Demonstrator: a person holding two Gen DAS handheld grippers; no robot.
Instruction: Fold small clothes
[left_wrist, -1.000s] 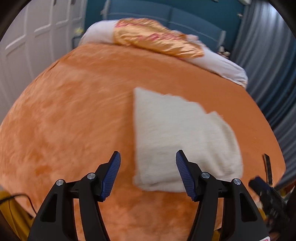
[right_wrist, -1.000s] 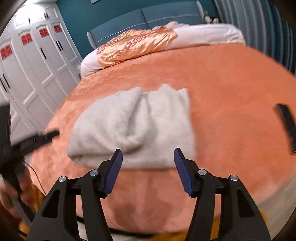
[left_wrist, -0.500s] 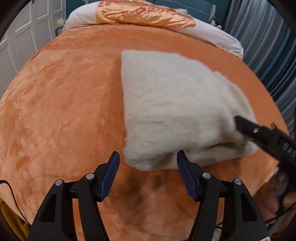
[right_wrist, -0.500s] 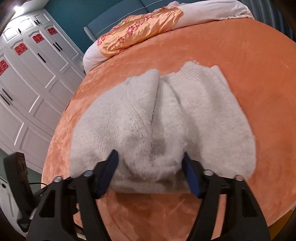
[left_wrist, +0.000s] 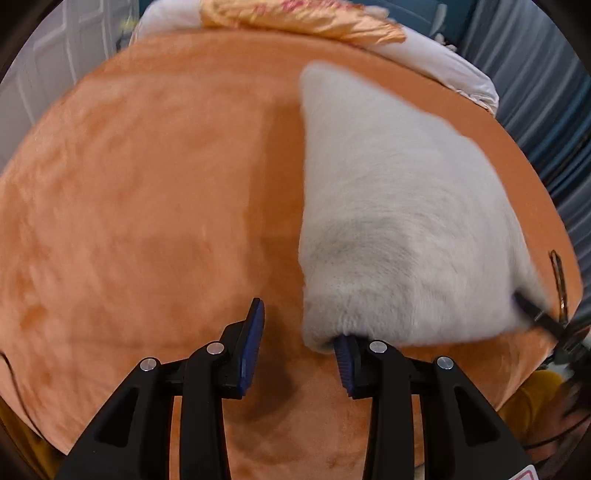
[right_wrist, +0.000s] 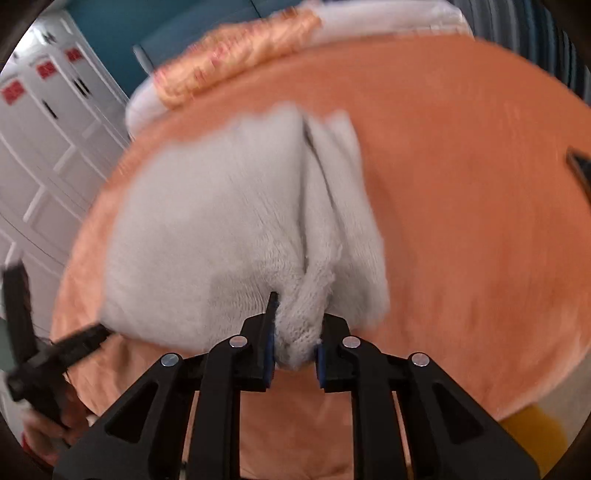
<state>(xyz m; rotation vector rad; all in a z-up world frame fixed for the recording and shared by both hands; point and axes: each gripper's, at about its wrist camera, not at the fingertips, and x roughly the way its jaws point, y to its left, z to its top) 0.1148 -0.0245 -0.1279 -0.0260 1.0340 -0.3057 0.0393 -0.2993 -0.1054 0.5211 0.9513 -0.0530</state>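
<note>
Right tongs (right_wrist: 293, 341): just closed, now pinching a bunched near edge of the one cream garment (right_wrist: 221, 229). Left tongs (left_wrist: 299, 345): narrowing, still parted, one pad tucked under the corner at 1 o'clock, grip seemingly incomplete. Garment flat on orange bed (left_wrist: 147, 184); fold about to begin.

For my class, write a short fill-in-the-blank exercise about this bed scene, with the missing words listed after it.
1. The fluffy white garment lies on an ______ blanket.
2. The right gripper is clamped on the garment's ______ edge, the side closest to the camera.
3. In the left wrist view, only one finger of the left gripper touches the garment; the other stands over the bare ______.

Missing words: orange; near; blanket
</note>
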